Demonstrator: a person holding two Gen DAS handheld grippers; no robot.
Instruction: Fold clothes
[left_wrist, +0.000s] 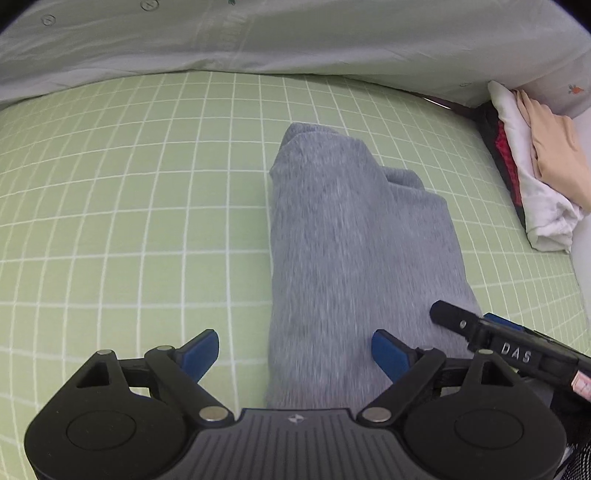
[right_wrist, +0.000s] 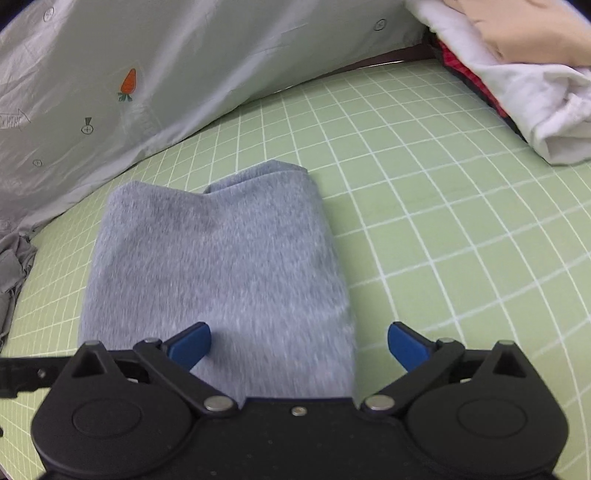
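Note:
A folded grey garment (left_wrist: 354, 236) lies on the green grid sheet (left_wrist: 129, 206), running away from me. My left gripper (left_wrist: 295, 350) stands open over the garment's near left edge, blue pads wide apart, nothing pressed between them. The other gripper's black finger (left_wrist: 458, 323) pokes in at the lower right of the left wrist view. In the right wrist view the same grey garment (right_wrist: 221, 266) fills the centre, and my right gripper (right_wrist: 299, 345) hangs open over its near right edge, pads apart and holding nothing.
A pale quilt (left_wrist: 295, 33) with small prints rises along the far side, also the quilt (right_wrist: 129, 74) at upper left. A stack of folded clothes (left_wrist: 543, 166), white, tan and red, sits at the right edge; the same stack (right_wrist: 517, 74) shows top right. Crumpled grey fabric (right_wrist: 11, 280) lies at far left.

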